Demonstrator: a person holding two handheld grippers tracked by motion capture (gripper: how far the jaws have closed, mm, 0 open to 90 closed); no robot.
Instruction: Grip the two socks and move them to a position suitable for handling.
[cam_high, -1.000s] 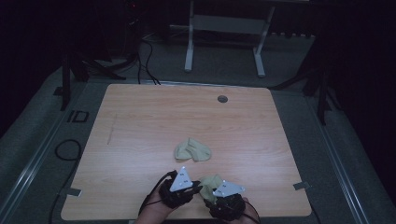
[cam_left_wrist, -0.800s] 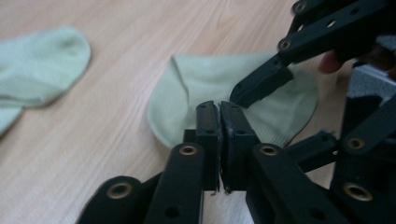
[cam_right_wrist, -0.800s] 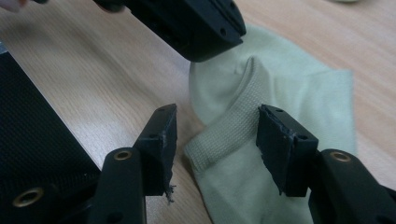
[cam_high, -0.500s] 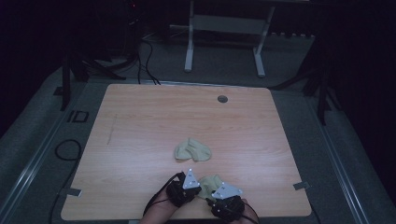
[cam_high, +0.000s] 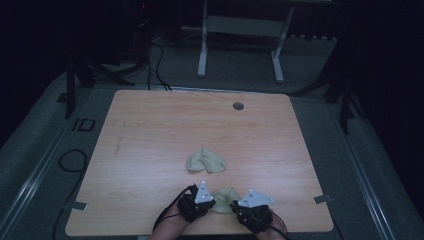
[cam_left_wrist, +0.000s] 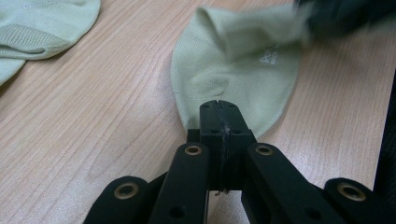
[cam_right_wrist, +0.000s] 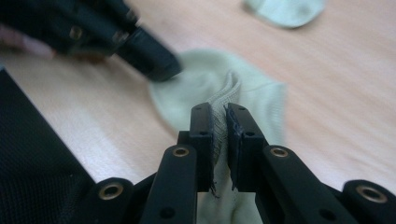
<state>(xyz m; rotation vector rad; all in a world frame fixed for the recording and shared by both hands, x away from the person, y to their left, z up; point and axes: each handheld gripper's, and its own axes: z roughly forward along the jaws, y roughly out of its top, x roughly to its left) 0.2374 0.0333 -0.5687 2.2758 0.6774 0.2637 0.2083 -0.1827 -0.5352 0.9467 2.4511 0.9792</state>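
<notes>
A pale green sock lies near the table's front edge, between my two grippers. My left gripper is shut on the sock's rounded near edge, its jaws pressed together on the fabric. My right gripper has just been closing its jaws, and they now pinch the sock's ribbed cuff, which stands up in a fold between the pads. A second pale green sock lies crumpled farther out on the table, also seen as a sock at the top left.
The wooden table has a round cable hole near its far edge. Its front edge runs just under my hands. A metal stand and floor cables lie beyond and left of the table.
The left gripper has come down and slightly right onto the near sock's edge. The right gripper has closed on the sock's other end and drawn slightly to the right.
</notes>
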